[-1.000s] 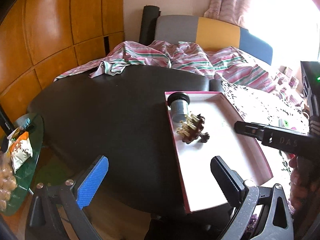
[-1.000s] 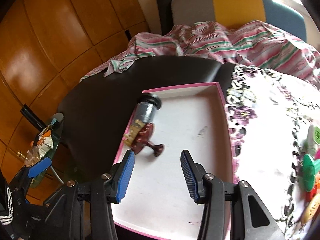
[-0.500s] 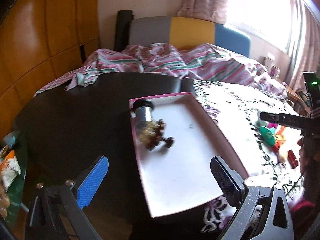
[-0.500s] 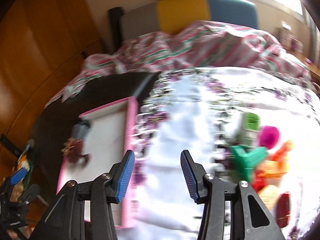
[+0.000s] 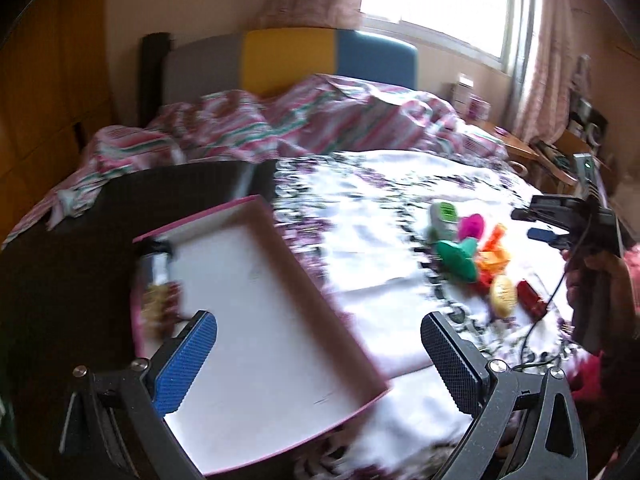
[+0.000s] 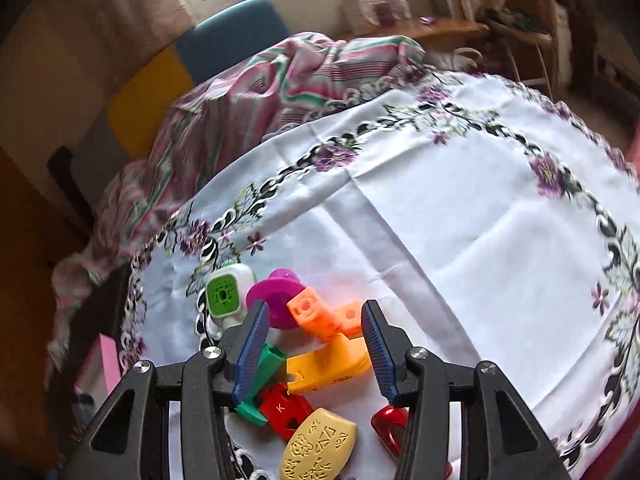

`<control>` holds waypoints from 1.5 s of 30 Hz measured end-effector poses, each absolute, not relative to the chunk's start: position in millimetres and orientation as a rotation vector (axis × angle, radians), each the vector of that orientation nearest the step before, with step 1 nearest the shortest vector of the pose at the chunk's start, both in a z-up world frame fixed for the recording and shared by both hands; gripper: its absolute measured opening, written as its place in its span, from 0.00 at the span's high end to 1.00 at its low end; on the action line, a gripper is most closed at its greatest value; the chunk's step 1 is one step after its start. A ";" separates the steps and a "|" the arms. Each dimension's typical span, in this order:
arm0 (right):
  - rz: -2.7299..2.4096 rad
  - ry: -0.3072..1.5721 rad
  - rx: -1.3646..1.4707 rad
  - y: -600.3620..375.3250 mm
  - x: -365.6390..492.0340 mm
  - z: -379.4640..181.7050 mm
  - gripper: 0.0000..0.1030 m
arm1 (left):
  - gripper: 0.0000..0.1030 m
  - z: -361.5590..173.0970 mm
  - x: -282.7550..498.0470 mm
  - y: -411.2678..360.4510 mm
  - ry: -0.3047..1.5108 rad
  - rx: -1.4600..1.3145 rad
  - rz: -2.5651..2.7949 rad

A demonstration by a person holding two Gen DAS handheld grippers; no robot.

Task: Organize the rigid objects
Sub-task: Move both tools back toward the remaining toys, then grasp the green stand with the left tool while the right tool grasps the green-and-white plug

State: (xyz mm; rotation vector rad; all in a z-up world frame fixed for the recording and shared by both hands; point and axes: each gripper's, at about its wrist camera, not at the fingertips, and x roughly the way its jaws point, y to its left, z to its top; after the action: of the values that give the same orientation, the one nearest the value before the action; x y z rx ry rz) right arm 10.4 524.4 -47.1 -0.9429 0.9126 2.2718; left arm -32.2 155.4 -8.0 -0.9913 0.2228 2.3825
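— Toy pieces (image 6: 320, 344) sit heaped on the white floral tablecloth (image 6: 460, 220), near the table's front edge. There's a green-faced white block (image 6: 224, 294), a magenta spool (image 6: 276, 292), orange blocks (image 6: 320, 316), a yellow-orange piece (image 6: 328, 362), a green clip (image 6: 260, 376), a red block marked K (image 6: 284, 410), a tan embossed piece (image 6: 316, 448) and a red loop (image 6: 390, 424).

— And the right tool (image 6: 316, 354)?

— Over the heap, fingers partly apart with the orange and yellow-orange pieces showing between them. It grips nothing I can see.

— The left tool (image 5: 320, 360)?

— Wide open and empty, above the pink-rimmed tray (image 5: 320, 300) that lies on the dark part of the table (image 5: 60, 280), left of the cloth. A dark-capped jar (image 5: 156, 264) and something brownish lie by the tray's left wall, too blurred to name.
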 end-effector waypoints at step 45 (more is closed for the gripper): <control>2.352 1.006 -1.014 520.9 -0.6 -51.0 0.53 | 0.71 -92.1 -72.7 320.7 0.393 -1.232 1.934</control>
State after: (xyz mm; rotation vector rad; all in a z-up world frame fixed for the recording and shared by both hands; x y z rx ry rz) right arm -0.6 520.9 -51.0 -1.0142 1.0060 2.3516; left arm -72.7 320.7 -92.1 -1.2320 0.3933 1.9344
